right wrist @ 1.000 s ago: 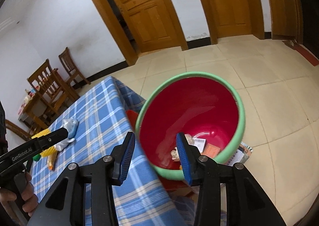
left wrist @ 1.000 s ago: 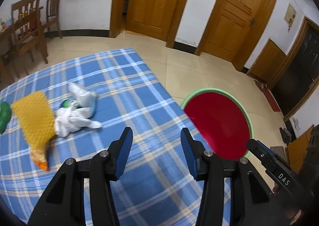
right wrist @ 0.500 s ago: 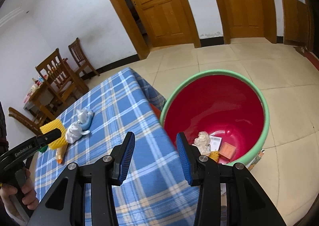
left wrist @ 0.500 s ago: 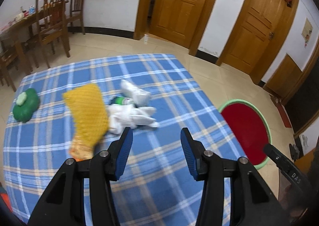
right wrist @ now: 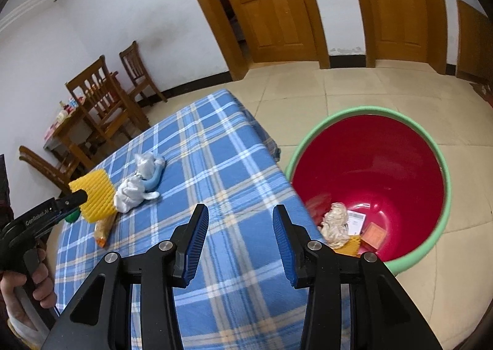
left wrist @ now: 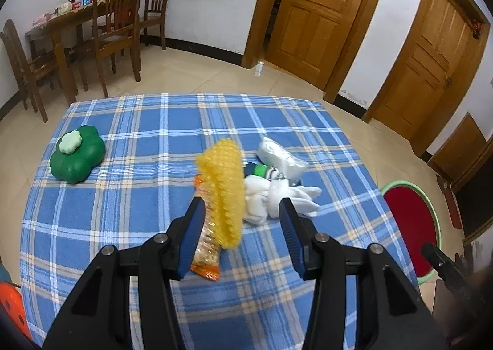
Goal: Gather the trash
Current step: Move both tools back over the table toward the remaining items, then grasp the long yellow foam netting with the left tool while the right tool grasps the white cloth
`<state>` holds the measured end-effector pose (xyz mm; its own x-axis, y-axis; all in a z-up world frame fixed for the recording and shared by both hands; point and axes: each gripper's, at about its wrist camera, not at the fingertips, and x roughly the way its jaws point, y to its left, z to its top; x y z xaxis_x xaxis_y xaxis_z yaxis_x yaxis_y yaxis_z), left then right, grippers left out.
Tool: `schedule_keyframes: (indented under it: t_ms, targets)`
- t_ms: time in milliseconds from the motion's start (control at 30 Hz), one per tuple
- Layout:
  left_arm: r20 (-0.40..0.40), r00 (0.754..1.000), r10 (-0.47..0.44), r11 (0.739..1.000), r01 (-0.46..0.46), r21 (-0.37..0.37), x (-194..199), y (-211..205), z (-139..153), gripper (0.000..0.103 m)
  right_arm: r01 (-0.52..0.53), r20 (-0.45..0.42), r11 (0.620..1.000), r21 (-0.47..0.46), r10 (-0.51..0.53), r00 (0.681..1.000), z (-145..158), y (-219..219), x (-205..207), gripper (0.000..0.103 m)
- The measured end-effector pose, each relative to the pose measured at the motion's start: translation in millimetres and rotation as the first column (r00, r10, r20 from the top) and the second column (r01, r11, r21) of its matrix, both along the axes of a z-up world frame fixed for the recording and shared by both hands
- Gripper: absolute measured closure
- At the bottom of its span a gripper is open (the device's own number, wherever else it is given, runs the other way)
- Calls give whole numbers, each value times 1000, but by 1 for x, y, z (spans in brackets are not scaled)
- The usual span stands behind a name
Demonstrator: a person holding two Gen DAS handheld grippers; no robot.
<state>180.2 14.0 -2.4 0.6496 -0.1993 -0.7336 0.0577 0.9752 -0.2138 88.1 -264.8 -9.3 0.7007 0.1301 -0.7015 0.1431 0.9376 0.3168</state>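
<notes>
Trash lies on the blue plaid tablecloth (left wrist: 129, 195): a yellow foam net (left wrist: 225, 186) over an orange snack wrapper (left wrist: 205, 253), crumpled white paper (left wrist: 277, 199), a clear plastic bag (left wrist: 279, 158) and a small green-capped item (left wrist: 262, 170). My left gripper (left wrist: 242, 214) hovers open just short of the net and the white paper, empty. My right gripper (right wrist: 238, 220) is open and empty over the table's edge. The red bin with a green rim (right wrist: 369, 171) stands on the floor to the right, holding several scraps. The right view also shows the net (right wrist: 94, 195) and white paper (right wrist: 132, 192).
A green flower-shaped box (left wrist: 77, 157) sits at the table's left. Wooden chairs and a dining table (left wrist: 101, 26) stand behind on the left. Wooden doors (left wrist: 317, 7) line the back wall. A hand holding the left gripper's handle (right wrist: 27, 285) shows in the right view.
Both hands have swung left, away from the bin and over the table. The trash pile has come to the middle of the left view, right before the left fingers. Both grippers' openings look unchanged.
</notes>
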Motion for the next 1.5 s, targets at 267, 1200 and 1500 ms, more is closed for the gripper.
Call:
schedule_keyframes:
  t_ms: [267, 1200, 1500]
  targets:
    - [-8, 1000, 24, 1000, -24, 19, 22, 6, -12, 53, -44, -27, 999, -5, 44, 999, -5, 17, 16, 59]
    - [99, 992, 77, 990, -64, -126, -1, 62, 3, 93, -316, -61, 948, -26, 314, 948, -14, 132, 96, 58]
    - [56, 990, 133, 984, -125, -127, -4, 84, -12, 93, -347, -93, 937, -30, 343, 935, -33, 155, 121, 58]
